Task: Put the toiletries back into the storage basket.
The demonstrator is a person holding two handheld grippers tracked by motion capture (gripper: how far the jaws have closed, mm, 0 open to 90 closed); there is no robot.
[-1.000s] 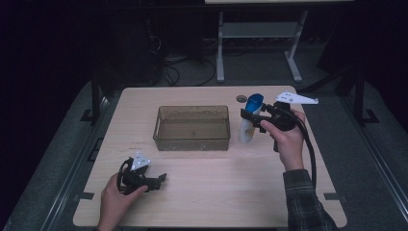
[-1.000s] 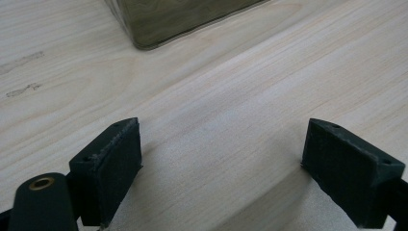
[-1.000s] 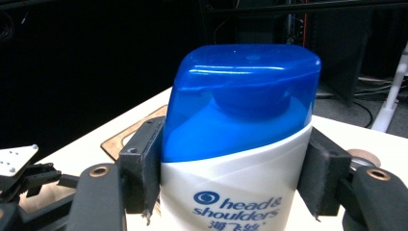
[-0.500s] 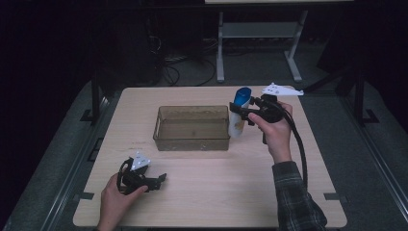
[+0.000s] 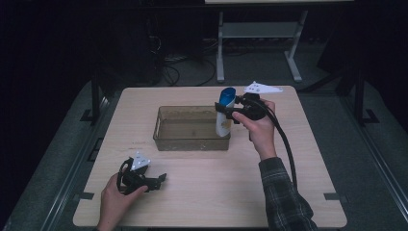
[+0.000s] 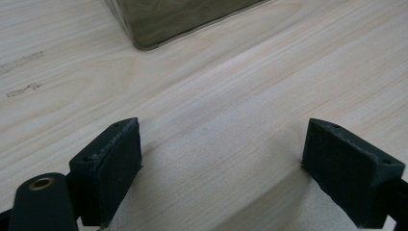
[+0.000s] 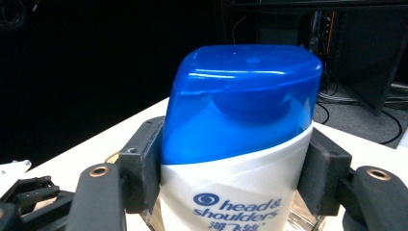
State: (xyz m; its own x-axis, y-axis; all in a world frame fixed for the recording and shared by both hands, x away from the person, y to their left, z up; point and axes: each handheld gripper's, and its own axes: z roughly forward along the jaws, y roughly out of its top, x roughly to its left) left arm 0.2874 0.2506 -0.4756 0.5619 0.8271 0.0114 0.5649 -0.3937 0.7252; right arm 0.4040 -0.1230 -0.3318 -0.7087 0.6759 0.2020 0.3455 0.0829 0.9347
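A dim room: grey floor (image 5: 365, 159), white-legged bench (image 5: 260, 29), tangled cables (image 5: 178, 72) beyond.

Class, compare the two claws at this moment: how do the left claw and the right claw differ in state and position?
1. The right claw is shut on the shampoo bottle; the left claw is open with nothing between its jaws.
2. The right claw is raised at the right end of the clear bin; the left claw is low over the table, near its front left.
Both have black jaws and are held by a hand.
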